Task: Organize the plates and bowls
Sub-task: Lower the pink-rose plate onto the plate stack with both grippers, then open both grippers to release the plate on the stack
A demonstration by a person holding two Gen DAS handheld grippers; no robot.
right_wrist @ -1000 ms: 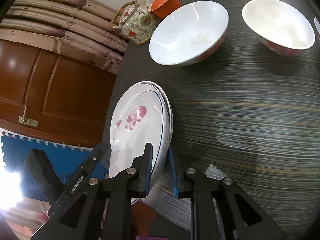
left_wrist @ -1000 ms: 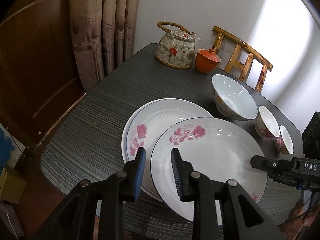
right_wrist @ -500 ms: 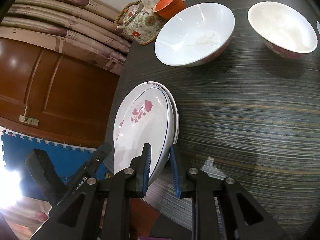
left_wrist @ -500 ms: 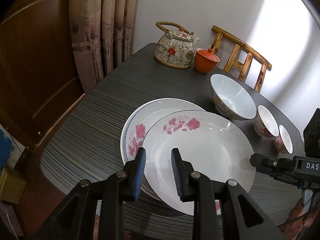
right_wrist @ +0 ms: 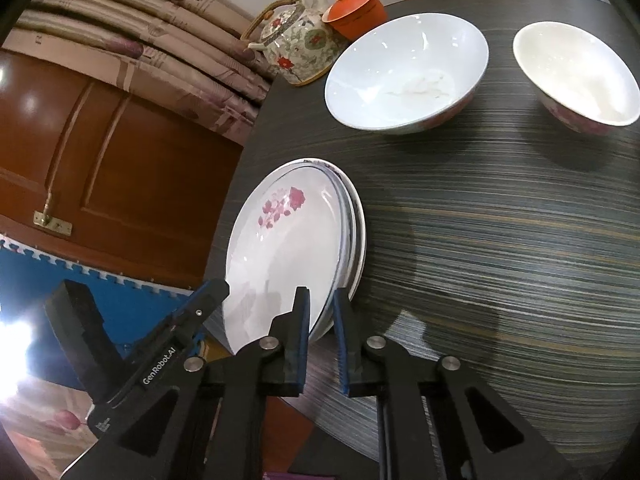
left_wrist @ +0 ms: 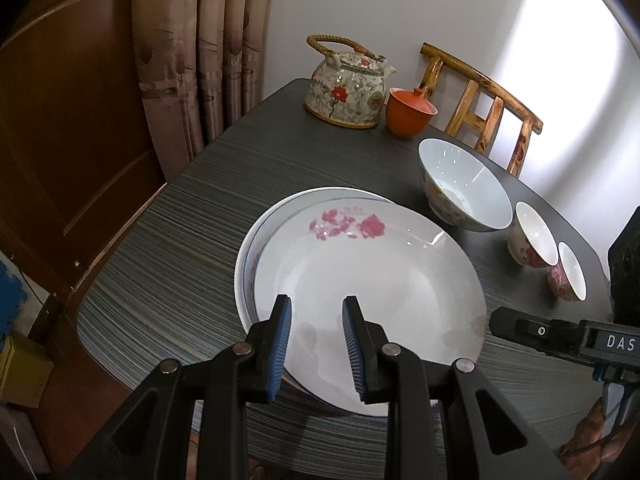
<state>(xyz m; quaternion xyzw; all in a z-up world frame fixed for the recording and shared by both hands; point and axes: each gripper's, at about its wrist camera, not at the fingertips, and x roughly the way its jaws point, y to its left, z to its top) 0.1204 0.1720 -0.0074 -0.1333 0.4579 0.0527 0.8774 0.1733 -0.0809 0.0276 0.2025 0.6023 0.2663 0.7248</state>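
Observation:
A white plate with pink flowers [left_wrist: 372, 280] lies almost fully over a second blue-rimmed plate [left_wrist: 246, 248] on the dark striped table [left_wrist: 168, 248]. My right gripper [right_wrist: 320, 316] is shut on the top plate's rim [right_wrist: 280, 240]. It also shows in the left wrist view [left_wrist: 560, 336] at the plate's right edge. My left gripper [left_wrist: 316, 328] hovers open above the plate's near edge, holding nothing. A large white bowl [left_wrist: 464, 188] and two small floral bowls [left_wrist: 534, 236] [left_wrist: 568, 272] stand to the right.
A floral teapot [left_wrist: 348, 88] and an orange lidded cup [left_wrist: 410, 114] stand at the table's far end. A wooden chair [left_wrist: 484, 104] is behind the table. A wooden door [left_wrist: 68, 120] and curtains [left_wrist: 200, 52] are on the left.
The top plate has slid left, held by my right gripper, and now covers nearly all of the bottom plate. My left gripper has stayed open in place.

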